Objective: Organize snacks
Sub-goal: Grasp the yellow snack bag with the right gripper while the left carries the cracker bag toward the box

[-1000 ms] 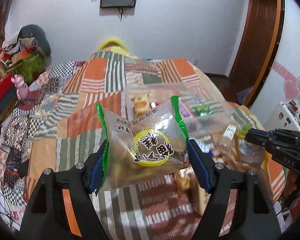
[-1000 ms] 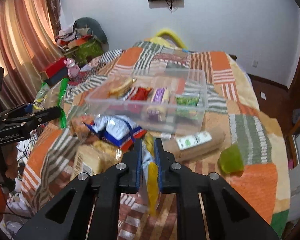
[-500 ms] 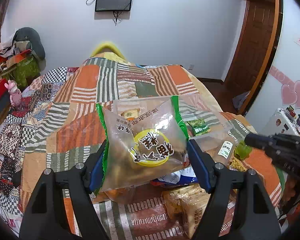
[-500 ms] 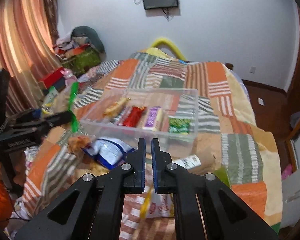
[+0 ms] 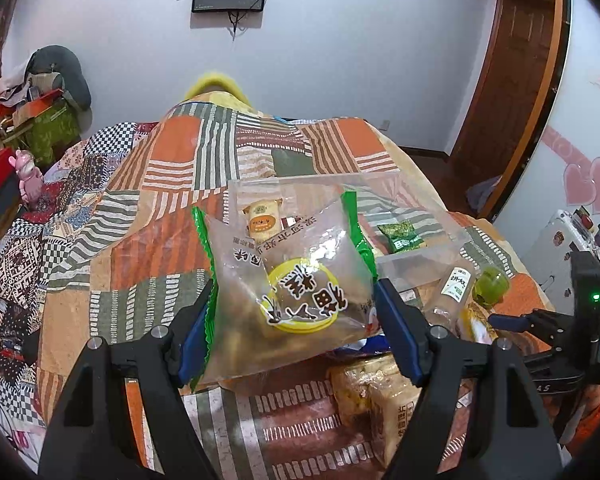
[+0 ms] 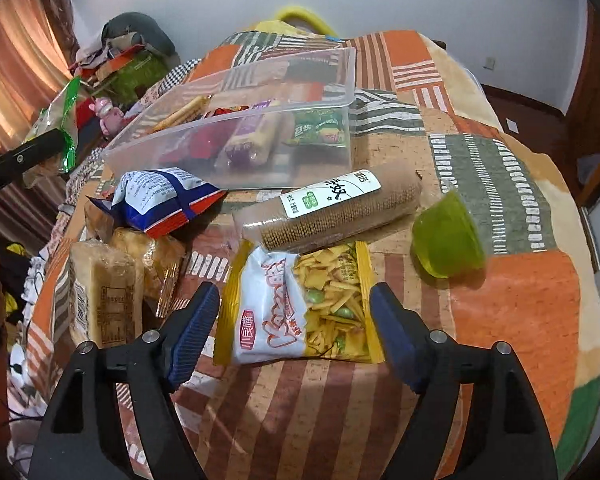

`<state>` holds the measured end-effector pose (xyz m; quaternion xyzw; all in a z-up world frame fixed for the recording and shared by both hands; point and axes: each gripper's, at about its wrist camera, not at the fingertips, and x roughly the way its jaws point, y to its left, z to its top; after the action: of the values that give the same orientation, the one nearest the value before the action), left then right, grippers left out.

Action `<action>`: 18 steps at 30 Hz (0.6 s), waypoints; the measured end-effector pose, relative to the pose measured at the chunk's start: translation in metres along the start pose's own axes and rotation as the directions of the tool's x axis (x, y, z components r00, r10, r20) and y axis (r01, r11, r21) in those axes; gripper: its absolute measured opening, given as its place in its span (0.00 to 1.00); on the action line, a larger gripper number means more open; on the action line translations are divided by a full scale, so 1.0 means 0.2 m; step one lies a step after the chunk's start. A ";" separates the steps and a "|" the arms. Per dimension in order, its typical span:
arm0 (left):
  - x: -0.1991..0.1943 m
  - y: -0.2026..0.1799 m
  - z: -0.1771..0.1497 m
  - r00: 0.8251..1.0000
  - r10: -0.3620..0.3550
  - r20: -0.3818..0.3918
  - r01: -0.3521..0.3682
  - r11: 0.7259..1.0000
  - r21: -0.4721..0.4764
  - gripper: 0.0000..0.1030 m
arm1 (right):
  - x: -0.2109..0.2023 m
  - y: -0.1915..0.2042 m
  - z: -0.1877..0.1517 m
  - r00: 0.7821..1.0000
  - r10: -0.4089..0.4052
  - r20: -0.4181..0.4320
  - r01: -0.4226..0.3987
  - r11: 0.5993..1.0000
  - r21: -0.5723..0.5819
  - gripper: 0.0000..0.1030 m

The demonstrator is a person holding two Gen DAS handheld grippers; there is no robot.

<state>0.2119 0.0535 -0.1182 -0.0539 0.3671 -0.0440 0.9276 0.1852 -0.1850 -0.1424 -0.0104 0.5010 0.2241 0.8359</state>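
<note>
Right now the left tongs (image 5: 292,336) grip a clear green-edged pastry bag (image 5: 288,292) in the air, the open plastic bin (image 6: 236,120) lying straight ahead beyond it. Meanwhile the right tongs (image 6: 294,338) gape wide around a yellow cracker-mix packet (image 6: 300,308) on the bed (image 6: 512,312), its long axis crosswise between the jaws. Other snacks crowd its left; its right is bare quilt.

The right gripper (image 6: 294,330), whose jaws were pressed nearly together a second ago, now has them spread wide, and it has dropped low over the bed. The yellow-edged snack mix packet (image 6: 300,304), earlier dangling between them, now lies flat on the quilt (image 6: 512,308) between the jaws, touching neither.
</note>
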 end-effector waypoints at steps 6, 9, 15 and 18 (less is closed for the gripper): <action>0.00 -0.02 0.00 1.000 0.001 -0.001 -0.001 1.000 0.008 0.73 | 0.01 -0.01 -0.01 0.999 -0.036 0.002 0.036 0.999 -0.013 0.39; 0.01 -0.02 0.01 1.000 0.004 0.002 -0.004 1.000 0.011 0.73 | -0.04 -0.04 -0.01 0.999 -0.023 0.032 0.023 1.000 0.009 0.36; 0.02 -0.03 0.05 1.000 0.007 0.019 -0.007 1.000 0.016 0.73 | -0.18 -0.02 0.03 0.992 -0.051 0.112 0.053 0.998 -0.017 0.25; 0.05 -0.03 0.10 1.000 0.008 0.025 -0.008 1.000 0.014 0.73 | -0.25 -0.01 0.09 0.985 -0.046 0.167 0.051 0.998 -0.025 0.21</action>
<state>0.2323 0.0469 -0.1103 -0.0466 0.3555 -0.0423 0.9325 0.1803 -0.2002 -0.0914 -0.0163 0.4256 0.2110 0.8798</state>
